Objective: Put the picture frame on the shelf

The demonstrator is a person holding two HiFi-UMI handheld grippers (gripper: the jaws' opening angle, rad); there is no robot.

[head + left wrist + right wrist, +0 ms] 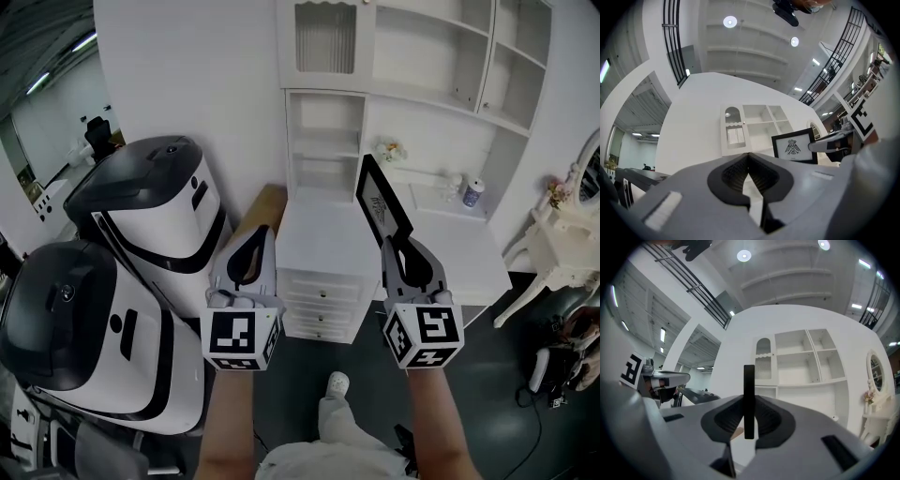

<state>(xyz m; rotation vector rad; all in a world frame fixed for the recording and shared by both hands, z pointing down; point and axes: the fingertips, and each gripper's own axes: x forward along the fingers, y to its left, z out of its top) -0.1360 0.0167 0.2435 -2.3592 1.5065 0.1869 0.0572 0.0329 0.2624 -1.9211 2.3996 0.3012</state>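
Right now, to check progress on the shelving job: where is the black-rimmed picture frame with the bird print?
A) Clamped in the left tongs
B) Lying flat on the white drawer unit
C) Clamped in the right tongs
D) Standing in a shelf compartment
C: the black-rimmed picture frame stands edge-on between the pads of the right tongs, while the left tongs are closed on nothing.
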